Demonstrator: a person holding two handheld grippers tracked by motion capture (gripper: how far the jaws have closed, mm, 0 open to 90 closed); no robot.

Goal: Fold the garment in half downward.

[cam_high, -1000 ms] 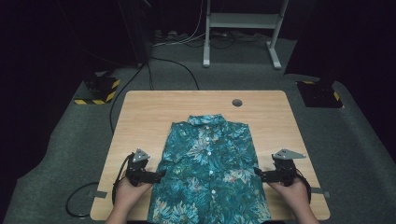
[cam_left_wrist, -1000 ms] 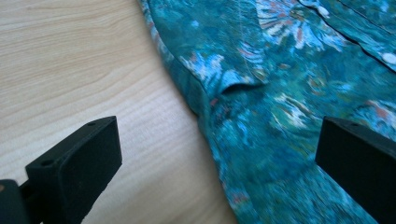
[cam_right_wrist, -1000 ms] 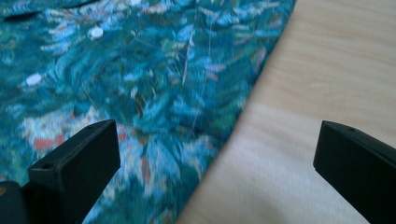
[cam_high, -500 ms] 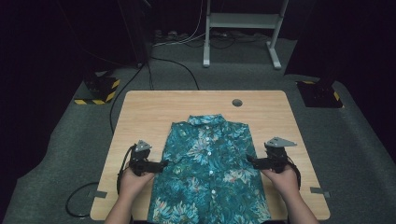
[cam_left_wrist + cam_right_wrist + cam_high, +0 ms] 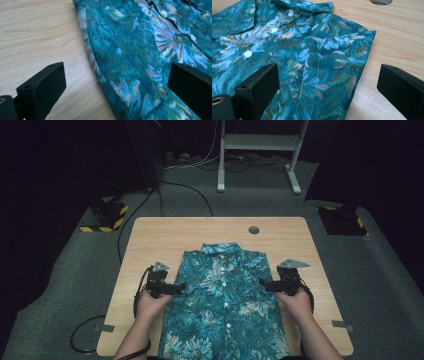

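Observation:
A teal floral button-up shirt lies flat on the wooden table, collar toward the far side, sleeves folded in. My left gripper is at the shirt's left edge, open, its jaws straddling the folded edge with wood under one jaw and cloth under the other. At the shirt's right edge my right gripper is also open, its jaws spanning the folded right side of the shirt near the shoulder. White buttons run down the placket.
A round cable hole sits in the table beyond the collar. Bare wood lies left, right and beyond the shirt. A cable loops off the table's left front. A white frame stand and black floor bases stand on the carpet behind.
Both grippers have moved forward along the shirt's sides, from near its lower half up toward the shoulders, and in toward its edges. The shirt has not moved.

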